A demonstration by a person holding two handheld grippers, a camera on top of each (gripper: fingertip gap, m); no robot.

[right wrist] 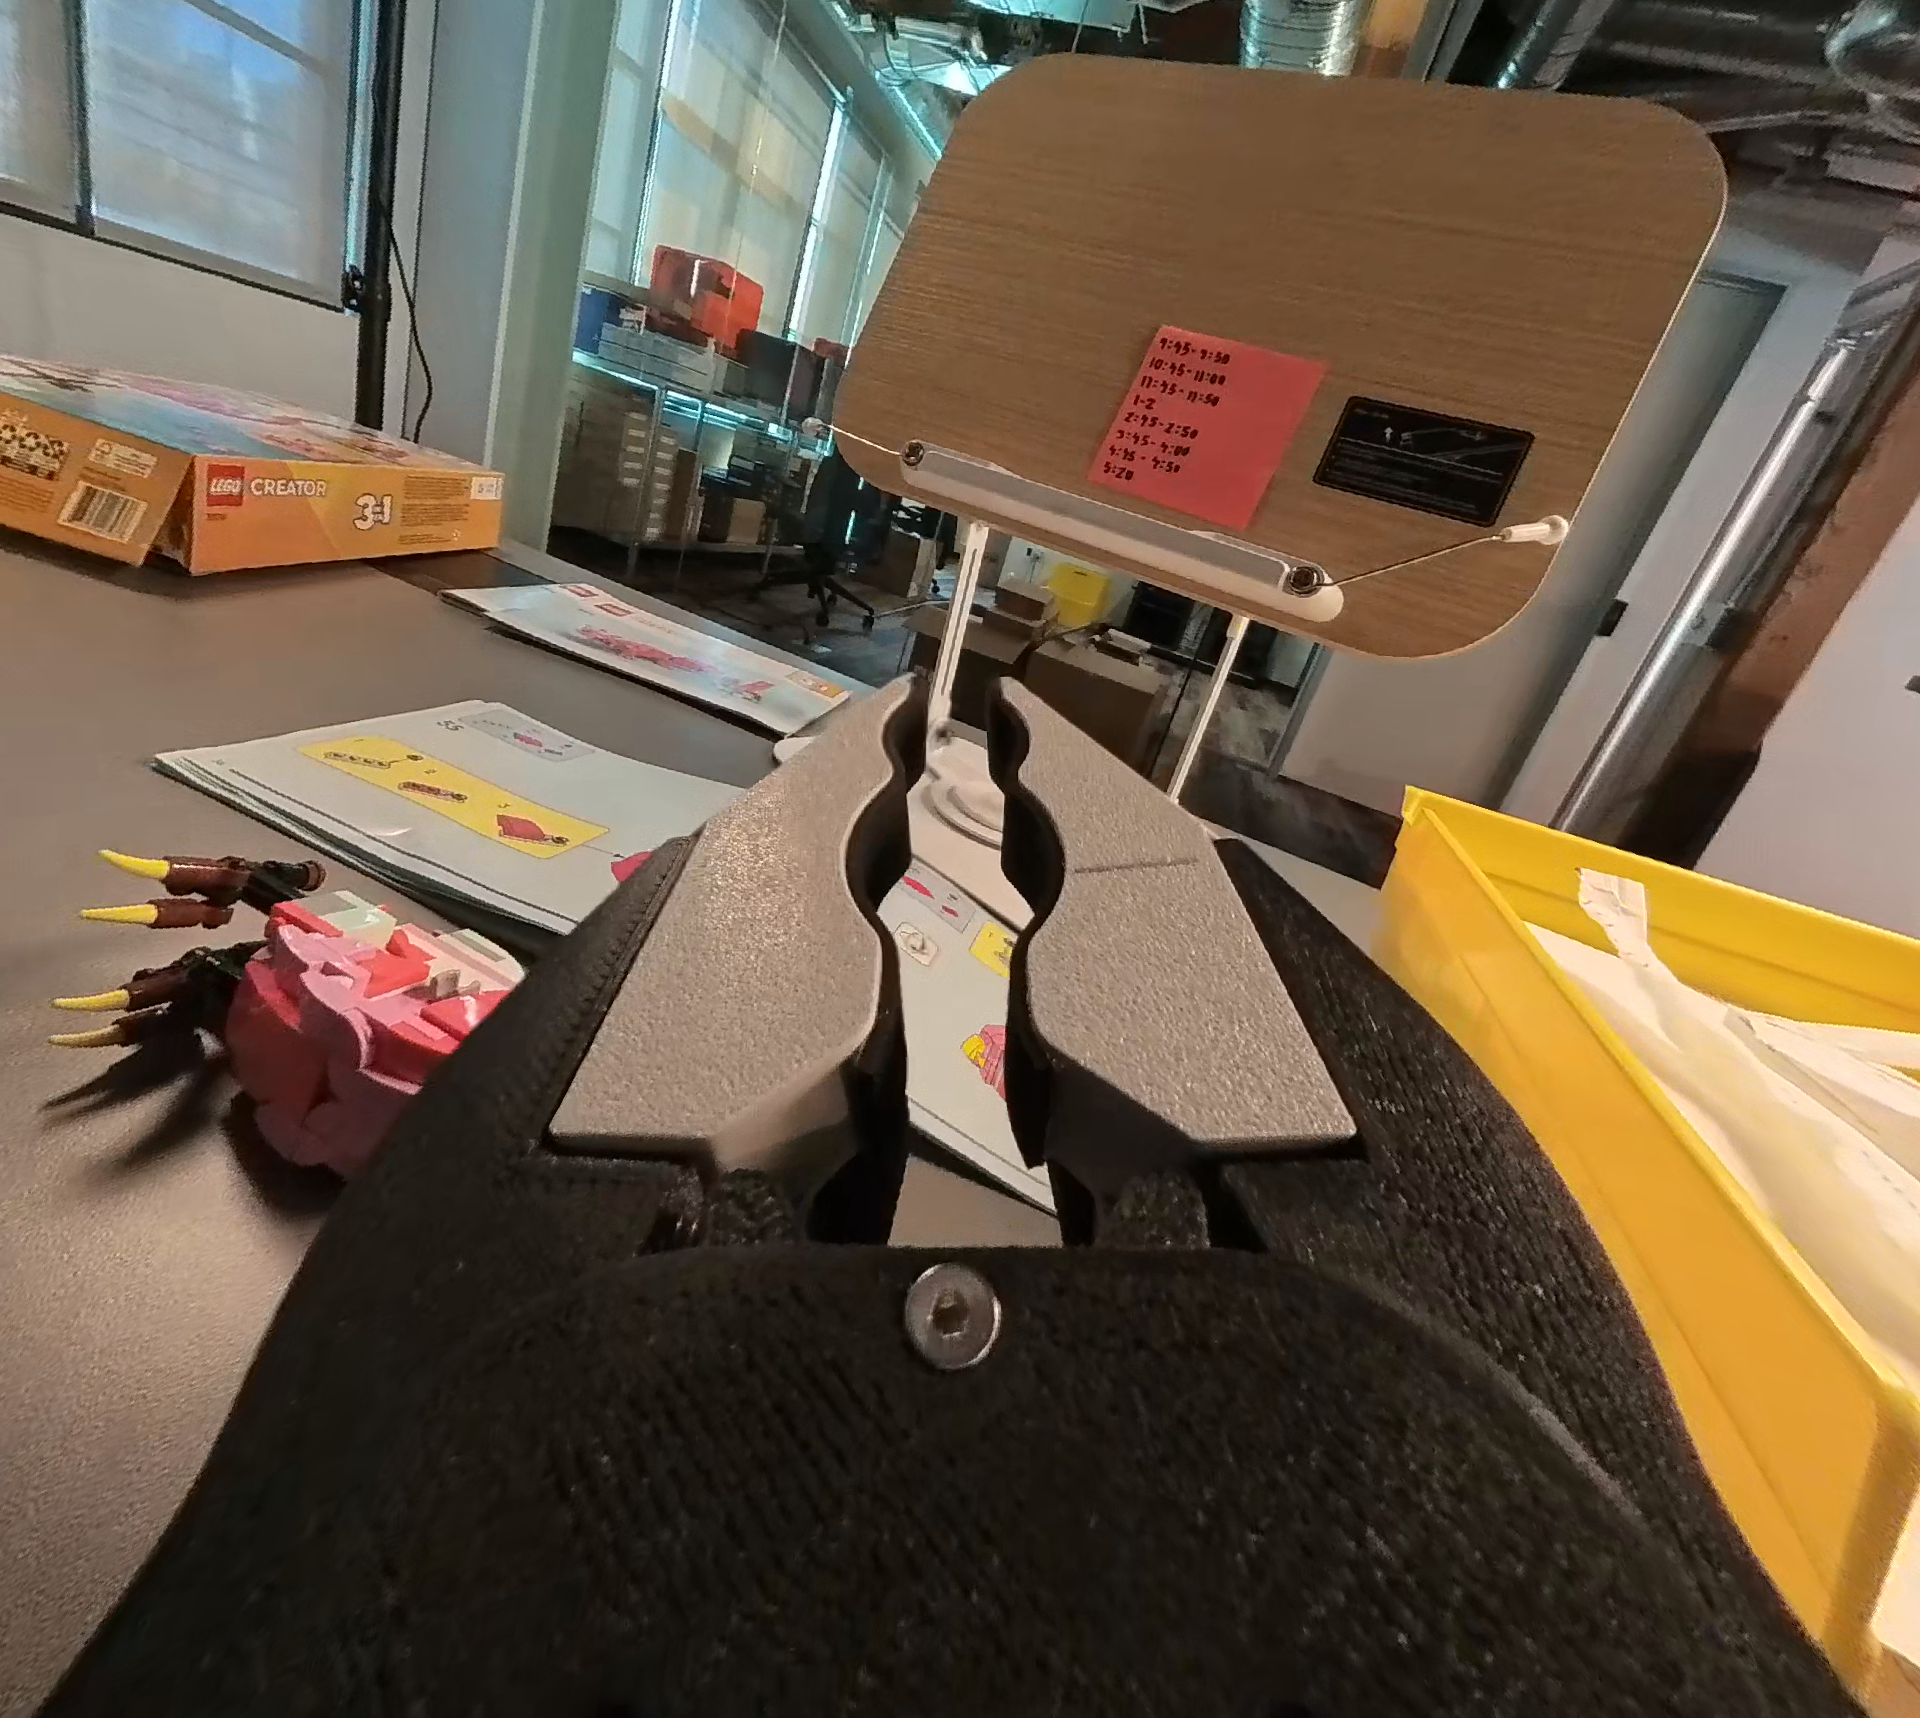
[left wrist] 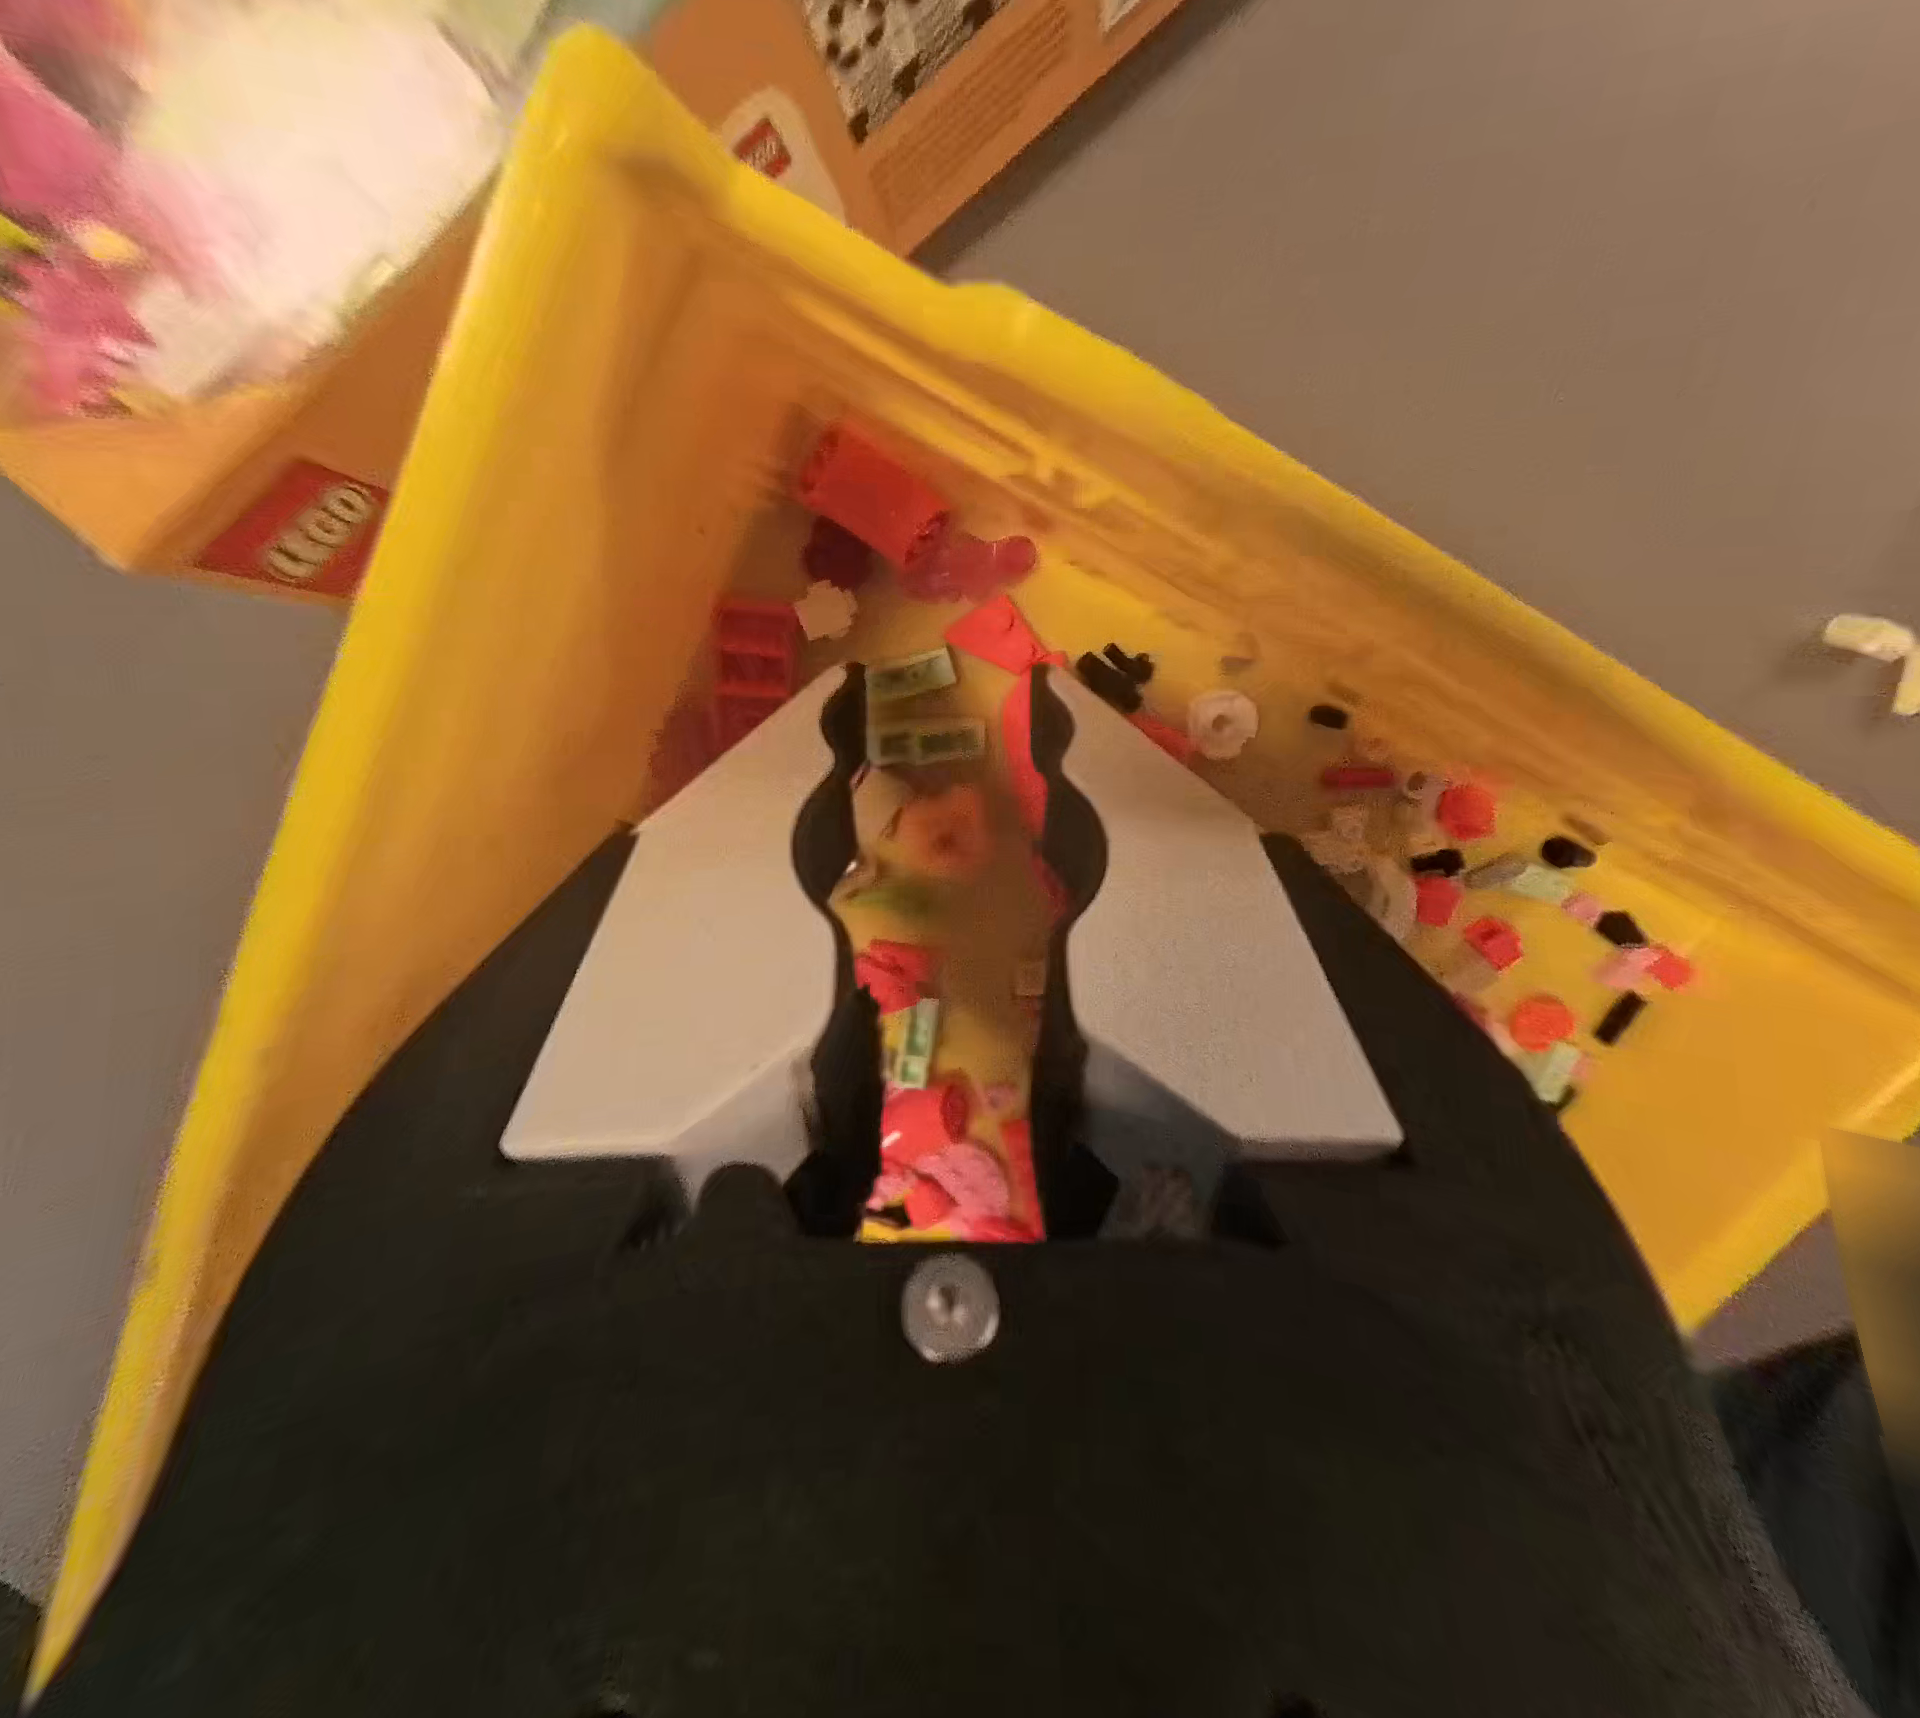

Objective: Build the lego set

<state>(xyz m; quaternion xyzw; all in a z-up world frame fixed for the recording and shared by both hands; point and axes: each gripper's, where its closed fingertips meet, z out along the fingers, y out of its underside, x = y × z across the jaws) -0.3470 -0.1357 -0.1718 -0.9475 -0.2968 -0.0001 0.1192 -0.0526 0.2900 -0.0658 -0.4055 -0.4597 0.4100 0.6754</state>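
Glossy yellow plastic bin (left wrist: 540, 525), loose bricks (left wrist: 1496, 930)

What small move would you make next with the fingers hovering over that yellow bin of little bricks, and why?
Probably steady the left gripper before lowering it. Its view is blurred, and its fingers stand apart over the yellow bin. Pale green tiles and a red piece crowd the tips, so I cannot tell which piece lines up between them.
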